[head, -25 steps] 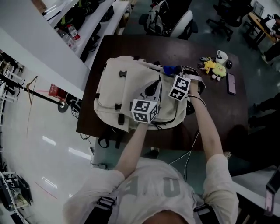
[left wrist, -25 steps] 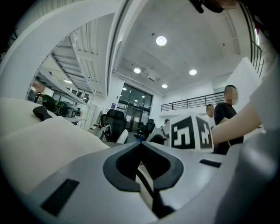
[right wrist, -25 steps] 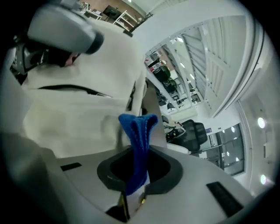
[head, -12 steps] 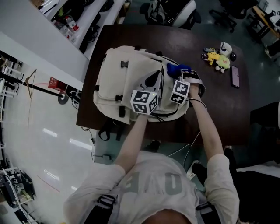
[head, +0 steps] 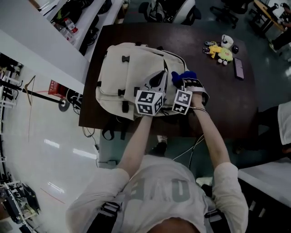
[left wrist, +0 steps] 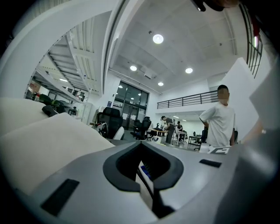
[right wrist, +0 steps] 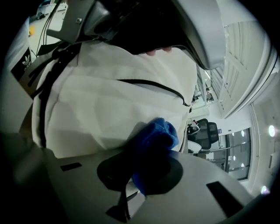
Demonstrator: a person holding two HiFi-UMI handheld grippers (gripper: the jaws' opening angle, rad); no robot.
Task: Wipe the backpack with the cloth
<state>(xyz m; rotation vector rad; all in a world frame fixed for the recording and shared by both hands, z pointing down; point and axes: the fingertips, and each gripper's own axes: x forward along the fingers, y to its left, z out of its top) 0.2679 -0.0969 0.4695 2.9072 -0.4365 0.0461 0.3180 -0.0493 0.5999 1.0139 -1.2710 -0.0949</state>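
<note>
A cream backpack (head: 127, 73) lies flat on a dark brown table (head: 218, 104). My right gripper (head: 183, 82) is shut on a blue cloth (head: 182, 76) at the pack's right edge. In the right gripper view the blue cloth (right wrist: 154, 139) bunches out of the right gripper (right wrist: 141, 176) and presses against the backpack's pale fabric (right wrist: 109, 105). My left gripper (head: 156, 85) rests on the pack's near right part, beside the right one. In the left gripper view the left gripper (left wrist: 146, 177) has its jaws together, with the backpack (left wrist: 39, 135) bulging at the left.
Small toys (head: 220, 52) and a dark phone (head: 238, 68) lie at the table's far right. Black straps (head: 111, 132) hang over the near edge. Office chairs (head: 170, 11) stand beyond the table. A person (left wrist: 218, 120) stands in the background of the left gripper view.
The right gripper has drawn the blue cloth a little nearer along the backpack's right side. The left gripper stays on the pack. The head camera has shifted.
</note>
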